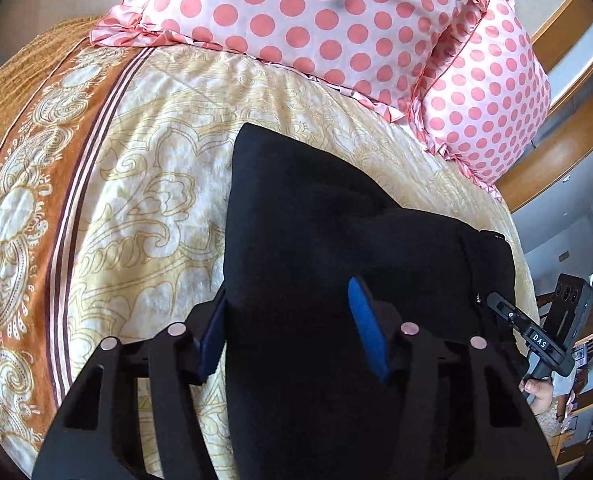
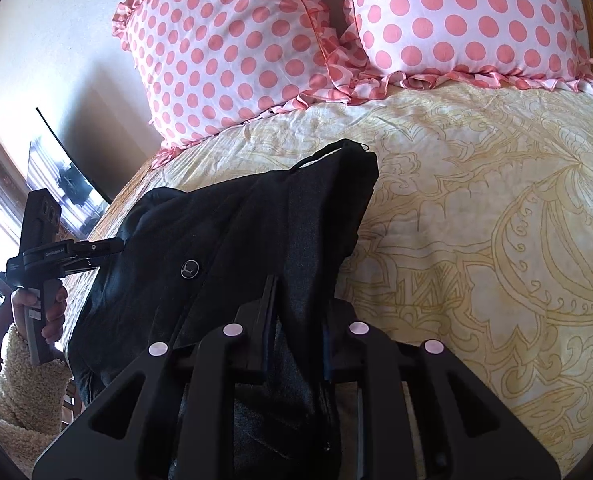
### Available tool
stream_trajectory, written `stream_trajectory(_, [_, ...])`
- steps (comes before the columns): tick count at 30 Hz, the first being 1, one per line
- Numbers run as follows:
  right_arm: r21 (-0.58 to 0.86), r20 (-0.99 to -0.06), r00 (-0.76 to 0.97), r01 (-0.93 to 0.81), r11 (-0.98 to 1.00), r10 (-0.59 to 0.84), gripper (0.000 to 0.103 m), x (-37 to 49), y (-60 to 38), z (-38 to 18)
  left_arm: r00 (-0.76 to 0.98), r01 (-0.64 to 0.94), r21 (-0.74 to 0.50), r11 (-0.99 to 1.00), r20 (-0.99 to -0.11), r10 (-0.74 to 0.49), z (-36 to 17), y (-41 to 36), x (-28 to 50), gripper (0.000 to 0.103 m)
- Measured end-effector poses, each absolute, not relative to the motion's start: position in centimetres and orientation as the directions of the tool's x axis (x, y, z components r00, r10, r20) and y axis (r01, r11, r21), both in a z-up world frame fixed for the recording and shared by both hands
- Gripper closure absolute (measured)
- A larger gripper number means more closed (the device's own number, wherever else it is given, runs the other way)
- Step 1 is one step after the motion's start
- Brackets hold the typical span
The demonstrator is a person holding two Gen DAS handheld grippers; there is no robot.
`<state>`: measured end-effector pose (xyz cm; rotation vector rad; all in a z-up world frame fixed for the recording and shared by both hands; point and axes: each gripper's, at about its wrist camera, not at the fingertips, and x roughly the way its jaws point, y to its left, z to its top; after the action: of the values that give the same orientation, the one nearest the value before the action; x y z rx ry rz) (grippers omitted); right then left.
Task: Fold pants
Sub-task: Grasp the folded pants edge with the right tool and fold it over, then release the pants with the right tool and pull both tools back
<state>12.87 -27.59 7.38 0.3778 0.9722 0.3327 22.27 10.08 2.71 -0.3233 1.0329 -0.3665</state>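
- We see the black fabric pants [image 1: 336,220] lying bunched on the bed's cream quilt with gold paisley print [image 1: 144,184], filling the lower middle of the left wrist view.
- Our left gripper [image 1: 292,330] sits at the bottom centre of that view, its blue-padded fingers [image 1: 366,324] spread wide, with the dark cloth lying between and over them; we cannot tell whether the pads press the fabric.
- In the right wrist view the pants [image 2: 232,240] run from the bottom centre up towards the middle, a round dark button [image 2: 189,269] showing left of centre.
- Our right gripper [image 2: 296,332] is at the bottom centre there, its two black fingers drawn close together, pinching a fold of the pants.
- The left gripper [image 2: 96,249] also shows at the left edge of the right wrist view, touching the cloth's left side, held by a hand [image 2: 48,308] in a fleecy cream sleeve.
- Two pink polka-dot pillows with ruffled edges [image 2: 232,52] lie across the top of both views, beyond the pants.
- An orange patterned border [image 1: 24,184] runs down the left of the left wrist view.
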Motion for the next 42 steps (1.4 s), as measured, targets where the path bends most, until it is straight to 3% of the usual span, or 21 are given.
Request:
stream_trajectory(2, [0.476, -0.729, 0.513, -0.094, 0.874, 0.453, 0.077, 13.2, -27.8, 7.0, 0.482, 0.124, -0.386, 0.914, -0.782, -0.396, 2.7, 9.9, 22.1, 0.071])
stream_trajectory(4, [0.467, -0.726, 0.518, -0.111, 0.877, 0.452, 0.082, 13.1, -27.6, 7.4, 0.501, 0.133, -0.381, 0.915, -0.770, -0.394, 3.1, 10.0, 21.7, 0.092])
stream_trajectory(8, [0.524, -0.682, 0.544, -0.104, 0.846, 0.489, 0.089, 13.3, -28.1, 8.4, 0.529, 0.154, -0.363, 0.919, -0.755, -0.387, 4.6, 9.8, 21.3, 0.092])
stream_trajectory(18, [0.562, -0.625, 0.591, -0.115, 0.819, 0.511, 0.090, 17.8, -28.7, 10.8, 0.597, 0.186, -0.362, 0.913, -0.697, -0.398, 8.2, 8.9, 24.2, 0.093])
stream_trajectory(24, [0.526, -0.648, 0.616, -0.065, 0.848, 0.449, 0.090, 23.2, -28.8, 10.3, 0.646, 0.150, -0.334, 0.931, -0.680, -0.348, 8.6, 7.7, 29.6, 0.093])
stream_trajectory(27, [0.465, -0.709, 0.589, -0.023, 0.885, 0.388, 0.090, 24.7, -28.6, 8.1, 0.639, 0.103, -0.300, 0.948, -0.710, -0.295, 6.6, 7.7, 31.6, 0.092])
stream_trajectory(30, [0.448, -0.736, 0.569, 0.003, 0.894, 0.367, 0.088, 24.6, -28.9, 6.2, 0.609, 0.069, -0.290, 0.955, -0.746, -0.271, 4.3, 8.0, 32.4, 0.089])
stream_trajectory(35, [0.308, -0.780, 0.573, 0.002, 0.951, 0.251, 0.070, 23.8, -28.1, 7.4, 0.622, 0.048, -0.243, 0.969, -0.752, -0.220, 4.5, 7.9, 31.8, 0.077])
stream_trajectory(39, [0.185, -0.733, 0.672, 0.053, 0.981, 0.102, 0.069, 20.9, -29.4, 10.5, 0.701, 0.041, -0.226, 0.973, -0.688, -0.189, 7.7, 9.3, 28.4, 0.050])
stream_trajectory(42, [0.188, -0.675, 0.723, -0.024, 0.982, 0.147, 0.069, 18.1, -28.2, 12.9, 0.725, 0.136, -0.248, 0.959, -0.635, -0.267, 9.6, 8.4, 24.3, 0.036])
